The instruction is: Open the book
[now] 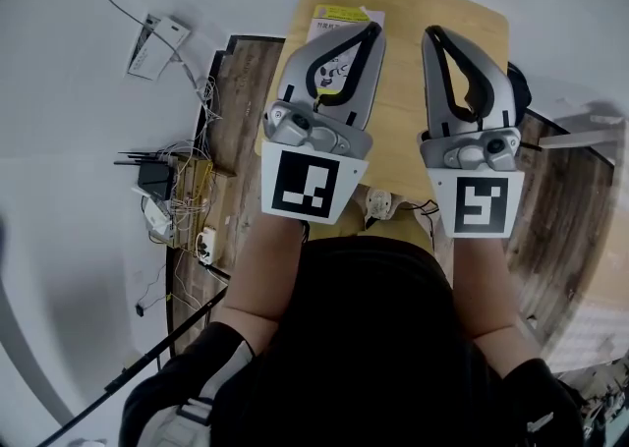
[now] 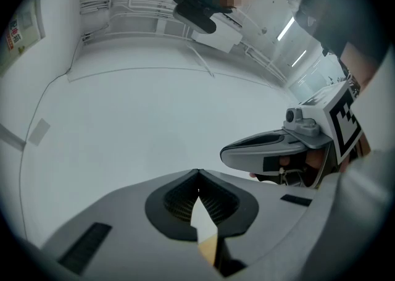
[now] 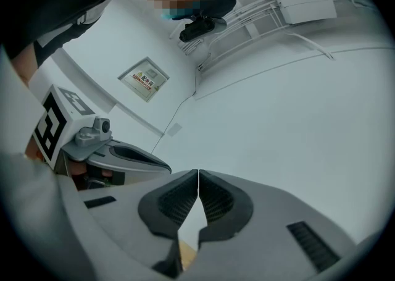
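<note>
In the head view, the left tongs (image 1: 372,32) and the right tongs (image 1: 433,36) are held side by side over a light wooden surface (image 1: 423,3), both pointed away from the person. A marker cube (image 1: 307,184) is seen at the rear of each. The book (image 1: 345,15) lies flat at the far part of the surface. Its yellow and white cover is partly hidden beneath the left tongs, and the right tongs stand beside it. Whether the left tongs touch the book cannot be told from here. A router (image 1: 152,180) and a tangle of cables (image 1: 182,209) are seen on the floor to the left of the surface.

In the left gripper view, the jaws of the left tongs are seen pressed together at their tips, with nothing gripped between them. A pale wall fills the picture beyond them, and the right tongs are seen just to the right. The book is not shown.

In the right gripper view, the jaws of the right tongs are likewise seen closed tip to tip and empty. The left tongs are seen at the left, and a small poster (image 3: 143,79) is fixed to the wall behind.
</note>
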Motion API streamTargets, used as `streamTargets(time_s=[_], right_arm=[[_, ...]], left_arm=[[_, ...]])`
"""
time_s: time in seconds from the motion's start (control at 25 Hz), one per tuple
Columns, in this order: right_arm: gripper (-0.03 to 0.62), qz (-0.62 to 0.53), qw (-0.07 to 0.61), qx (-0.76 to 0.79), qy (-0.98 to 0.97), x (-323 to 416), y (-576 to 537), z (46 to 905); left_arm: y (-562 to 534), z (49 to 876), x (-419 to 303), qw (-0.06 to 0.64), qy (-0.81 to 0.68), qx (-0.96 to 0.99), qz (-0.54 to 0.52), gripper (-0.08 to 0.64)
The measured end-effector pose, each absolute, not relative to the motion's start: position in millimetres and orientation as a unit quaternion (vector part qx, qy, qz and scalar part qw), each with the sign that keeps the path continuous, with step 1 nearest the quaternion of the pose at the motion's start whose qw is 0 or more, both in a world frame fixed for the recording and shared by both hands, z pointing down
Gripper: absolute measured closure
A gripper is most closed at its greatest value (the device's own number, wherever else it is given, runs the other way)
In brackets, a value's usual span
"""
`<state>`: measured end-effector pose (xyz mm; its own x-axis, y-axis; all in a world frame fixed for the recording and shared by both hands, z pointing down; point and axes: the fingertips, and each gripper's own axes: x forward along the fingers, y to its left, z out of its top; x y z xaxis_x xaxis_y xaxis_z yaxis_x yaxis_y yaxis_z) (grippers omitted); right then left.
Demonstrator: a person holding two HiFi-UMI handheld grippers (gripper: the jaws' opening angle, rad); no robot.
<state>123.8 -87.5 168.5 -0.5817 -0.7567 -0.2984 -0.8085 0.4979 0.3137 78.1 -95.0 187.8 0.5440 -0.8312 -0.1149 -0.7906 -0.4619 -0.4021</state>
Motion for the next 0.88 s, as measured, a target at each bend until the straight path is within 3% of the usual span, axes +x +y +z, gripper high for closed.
streamTargets(time_s=[0.32, 0.88], right_arm=[[0.563, 0.202, 0.058, -0.456, 0.865, 122.0, -96.9, 178.5], [0.563, 0.185, 0.020, -0.473, 0.861, 123.1, -124.1, 209.3]], left_arm=[[-98.3, 202.5, 75.6, 0.200, 0.472, -0.855, -0.071, 0.552], [-134.4, 298.6, 68.6, 0.118, 0.434, -0.878, -0.166, 0.552]])
